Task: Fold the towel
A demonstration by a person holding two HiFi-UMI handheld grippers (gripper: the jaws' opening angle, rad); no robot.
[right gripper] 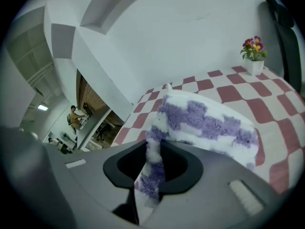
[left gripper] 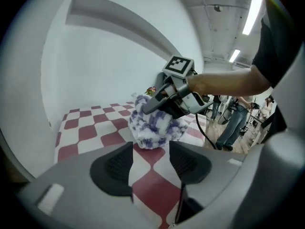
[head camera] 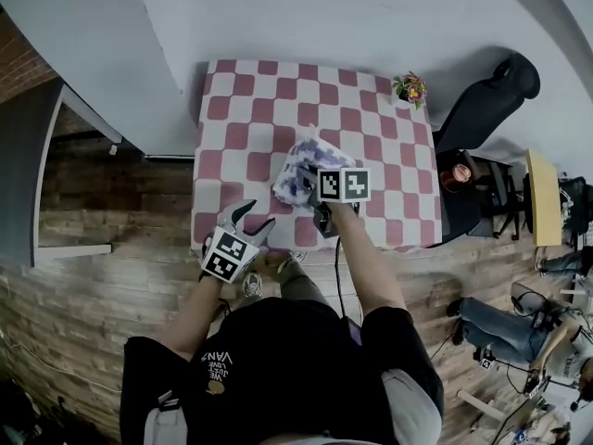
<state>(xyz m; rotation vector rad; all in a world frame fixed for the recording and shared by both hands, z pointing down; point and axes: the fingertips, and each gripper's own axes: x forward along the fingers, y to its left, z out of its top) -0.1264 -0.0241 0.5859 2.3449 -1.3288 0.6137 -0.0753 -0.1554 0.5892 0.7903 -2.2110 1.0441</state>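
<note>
Right gripper (right gripper: 153, 161) is pinching an edge of the towel (right gripper: 209, 123) - a white-and-purple strip runs down between its pads, and the rest bulges out just beyond them. Left gripper (left gripper: 151, 163) has its jaws spread w/ nothing between them, only checked cloth showing through the gap. It sits near the front edge of the table (head camera: 250, 109), to the left of the towel and apart from it.

The towel is fluffy and bunched into a loose heap, not flat. It sits toward the front-middle of the table, its lower part on the cloth in the left gripper view.

The table is covered edge to edge in a red-and-white checked cloth. A small flower pot (head camera: 410, 89) w/ pink and yellow blooms stands at the far right corner, well apart from the towel.

Room: a plain white wall (head camera: 371, 17) runs behind the table, w/ a bit of brick (head camera: 14, 58) at far left. The floor (head camera: 93, 286) is wood planks. A black chair (head camera: 482, 105) stands just right of the table - further right, other people (head camera: 500, 327) sit among cables and gear. Strip lights (left gripper: 251, 13) run along the ceiling.
</note>
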